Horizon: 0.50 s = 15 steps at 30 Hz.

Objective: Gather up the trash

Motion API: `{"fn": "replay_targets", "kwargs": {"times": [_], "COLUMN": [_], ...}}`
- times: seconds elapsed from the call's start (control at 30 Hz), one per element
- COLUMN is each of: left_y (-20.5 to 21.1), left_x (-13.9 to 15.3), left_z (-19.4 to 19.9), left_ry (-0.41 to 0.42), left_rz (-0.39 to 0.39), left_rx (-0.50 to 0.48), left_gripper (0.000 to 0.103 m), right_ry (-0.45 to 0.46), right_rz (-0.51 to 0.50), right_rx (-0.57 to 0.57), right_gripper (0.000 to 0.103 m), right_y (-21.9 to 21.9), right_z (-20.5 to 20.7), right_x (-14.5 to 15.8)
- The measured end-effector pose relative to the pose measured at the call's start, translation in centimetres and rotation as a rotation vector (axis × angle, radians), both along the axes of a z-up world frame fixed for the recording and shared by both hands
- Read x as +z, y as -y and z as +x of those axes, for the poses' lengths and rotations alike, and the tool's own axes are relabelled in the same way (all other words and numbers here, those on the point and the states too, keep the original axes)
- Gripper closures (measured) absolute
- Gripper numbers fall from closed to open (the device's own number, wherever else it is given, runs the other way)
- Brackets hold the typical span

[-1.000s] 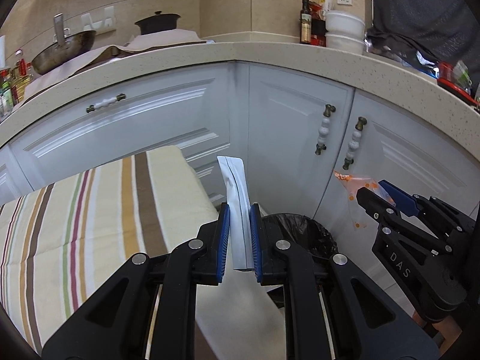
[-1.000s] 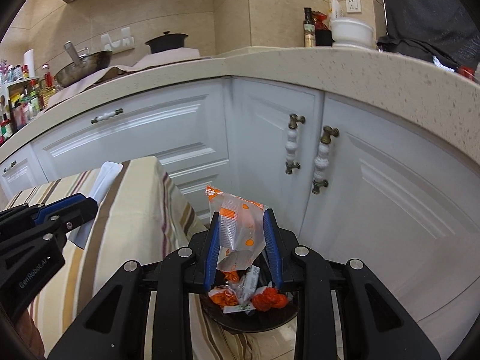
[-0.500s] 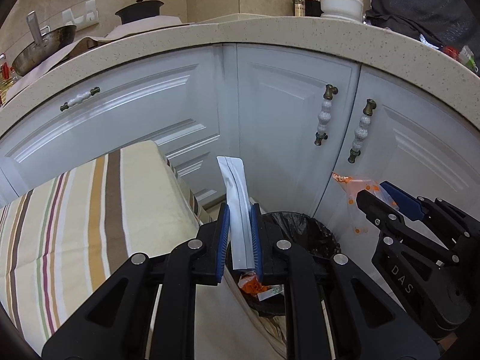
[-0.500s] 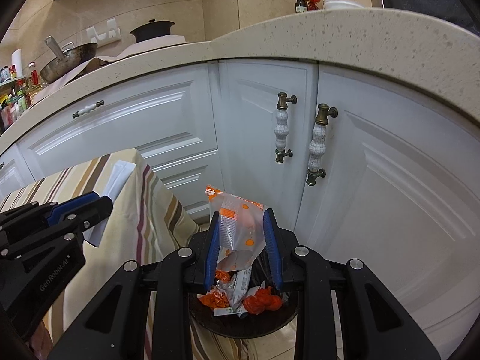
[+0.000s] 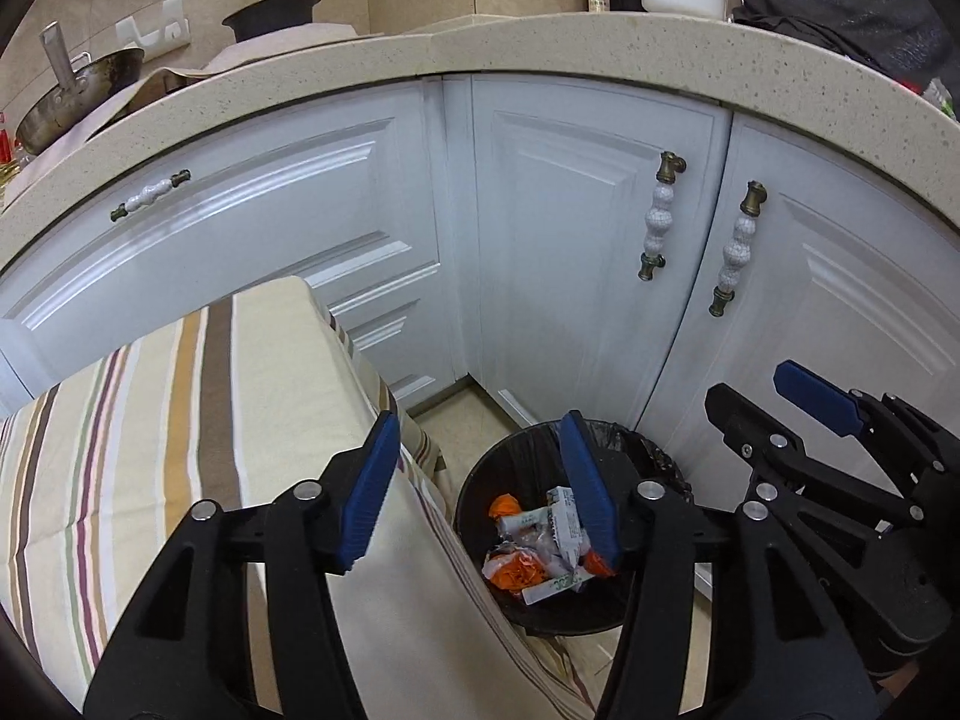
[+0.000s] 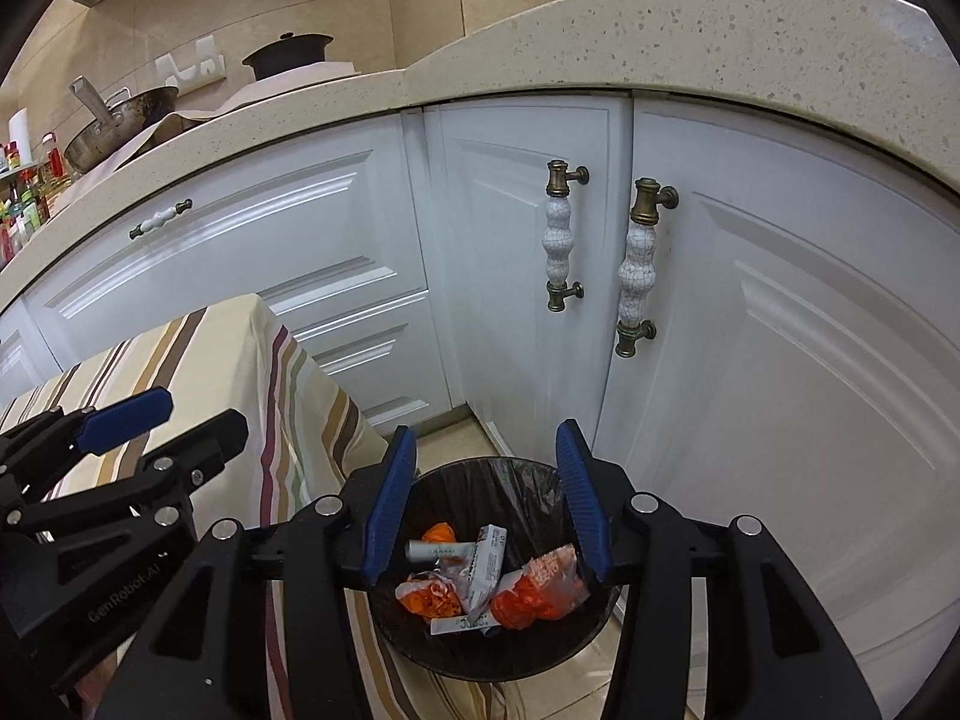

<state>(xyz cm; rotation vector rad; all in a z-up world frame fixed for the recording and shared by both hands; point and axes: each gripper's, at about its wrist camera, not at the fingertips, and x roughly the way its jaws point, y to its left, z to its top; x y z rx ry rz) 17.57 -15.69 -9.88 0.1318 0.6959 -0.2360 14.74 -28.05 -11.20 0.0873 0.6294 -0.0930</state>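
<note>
A round black bin (image 5: pixel 522 456) (image 6: pixel 480 474) lined with a dark bag stands on the floor by the white cabinets. Inside lie orange and white wrappers (image 5: pixel 540 552) (image 6: pixel 492 576). My left gripper (image 5: pixel 480 492) hovers above the bin's left rim, jaws opening, nothing between its blue pads. My right gripper (image 6: pixel 486 492) hangs right over the bin, jaws opening too, nothing between them. The right gripper (image 5: pixel 774 396) shows at the right edge of the left wrist view, and the left gripper (image 6: pixel 174 420) at the left of the right wrist view.
A table under a striped cloth (image 5: pixel 180 420) (image 6: pixel 198 372) stands left of the bin, its cloth hanging beside the rim. White cabinet doors with ceramic handles (image 6: pixel 639 264) rise close behind. A speckled countertop (image 5: pixel 540 42) above carries a pan, a pot and bottles.
Both grippers sank toward the bin and opened. The silver-white sachet left the left gripper and the orange-spotted clear bag left the right one; both are gone from between the pads.
</note>
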Motion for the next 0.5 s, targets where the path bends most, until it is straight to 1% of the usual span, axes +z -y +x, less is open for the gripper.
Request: {"fn": "replay_targets", "kwargs": {"times": [0.03,0.2,0.27,0.37,0.43,0.5], "left_y": [-0.2,-1.0,-1.4,-2.3,-3.0,-3.7], "left_x": [0.3,1.5,2.0,3.0,3.8,4.5], "left_z": [-0.2,-1.1,-1.6,-2.8,-3.7,-4.7], "left_ry": [0.007,0.030,0.040,0.068,0.084,0.098], "left_rz": [-0.002,-0.014,-0.013,-0.020,-0.027,-0.034], "left_rx": [0.004,0.012,0.014,0.026,0.036,0.049], "left_gripper": [0.040,0.038,0.036,0.029,0.023,0.021], "right_ry": [0.002,0.016,0.023,0.049,0.063,0.082], "right_rz": [0.001,0.001,0.008,0.010,0.007,0.002], "right_rx": [-0.002,-0.008,-0.013,-0.018,-0.015,-0.016], "right_gripper": [0.052,0.049,0.047,0.042,0.036,0.033], "right_y": [0.0,-0.4,-0.5,-1.0,-1.4,-1.9], "right_z": [-0.1,-0.9,-1.4,-2.7,-3.4,-4.5], "right_x": [0.1,1.1,1.5,2.8,3.4,4.3]}}
